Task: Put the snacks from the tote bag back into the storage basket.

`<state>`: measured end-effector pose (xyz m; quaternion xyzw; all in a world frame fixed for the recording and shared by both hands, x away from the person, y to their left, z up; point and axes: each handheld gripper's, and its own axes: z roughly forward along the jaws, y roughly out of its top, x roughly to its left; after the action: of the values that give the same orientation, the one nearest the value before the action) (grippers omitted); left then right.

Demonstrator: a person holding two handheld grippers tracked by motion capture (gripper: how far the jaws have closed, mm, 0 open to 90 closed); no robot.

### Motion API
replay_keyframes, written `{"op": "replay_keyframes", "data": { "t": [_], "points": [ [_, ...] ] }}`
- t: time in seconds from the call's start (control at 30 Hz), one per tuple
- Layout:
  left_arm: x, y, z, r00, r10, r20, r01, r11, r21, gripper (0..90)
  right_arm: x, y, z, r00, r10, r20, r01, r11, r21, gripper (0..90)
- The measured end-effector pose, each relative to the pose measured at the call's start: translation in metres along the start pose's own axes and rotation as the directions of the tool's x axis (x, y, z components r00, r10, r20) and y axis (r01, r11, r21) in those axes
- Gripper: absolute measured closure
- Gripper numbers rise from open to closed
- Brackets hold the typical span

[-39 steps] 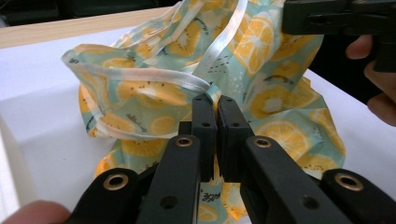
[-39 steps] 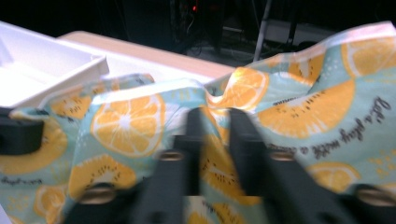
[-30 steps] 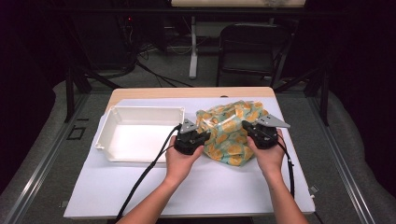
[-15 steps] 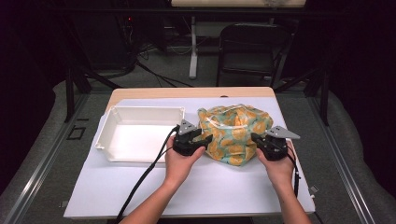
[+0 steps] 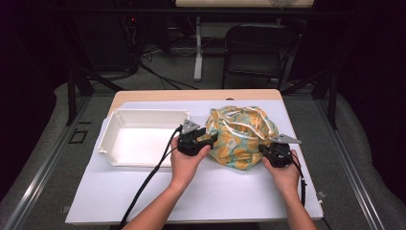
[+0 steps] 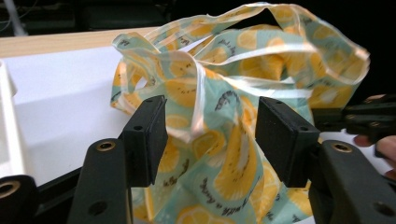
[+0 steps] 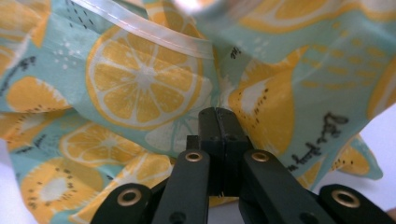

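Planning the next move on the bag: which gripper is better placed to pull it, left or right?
Right, probably. The right gripper has its jaws shut on the bag cloth at its near right edge. The left gripper stands open, cloth between its pads but not pinched, so it would need to close first.

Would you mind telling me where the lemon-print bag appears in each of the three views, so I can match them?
High view: the lemon-print bag sits right of centre on the white mat, between both grippers, beside the white tray.
Left gripper view: it fills the centre and right, behind the open jaws.
Right gripper view: its fabric spans the frame, pinched in the shut jaws.
Shared landmark: the bag's pale handle straps.
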<state>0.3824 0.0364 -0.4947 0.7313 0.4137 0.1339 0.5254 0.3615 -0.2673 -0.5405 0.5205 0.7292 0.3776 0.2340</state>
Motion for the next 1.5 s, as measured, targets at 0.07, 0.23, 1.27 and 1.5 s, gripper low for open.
{"op": "replay_keyframes", "data": {
  "t": [0.07, 0.23, 1.27, 1.5],
  "points": [
    [-0.001, 0.000, 0.001, 1.0000, 0.005, 0.007, -0.005, 1.0000, -0.001, 43.6, -0.001, -0.001, 0.001, 1.0000, 0.003, 0.004, -0.003, 1.0000, 0.003, 90.0],
    [-0.007, -0.001, 0.007, 0.9990, 0.021, 0.039, -0.022, 0.9996, 0.015, 61.3, -0.002, -0.001, 0.001, 1.0000, 0.006, 0.005, -0.006, 1.0000, 0.005, 90.0],
    [-0.053, -0.078, 0.022, 0.9633, 0.194, 0.185, -0.220, 0.9664, 0.132, 87.4, 0.029, 0.077, -0.048, 0.9991, -0.014, 0.040, 0.027, 0.9430, -0.332, 41.2],
    [-0.054, -0.079, 0.021, 0.9638, 0.193, 0.184, -0.218, 0.9676, 0.127, 87.1, 0.017, 0.095, -0.018, 0.9951, 0.075, 0.065, -0.056, 0.9632, -0.263, 29.1]
  ]
}}
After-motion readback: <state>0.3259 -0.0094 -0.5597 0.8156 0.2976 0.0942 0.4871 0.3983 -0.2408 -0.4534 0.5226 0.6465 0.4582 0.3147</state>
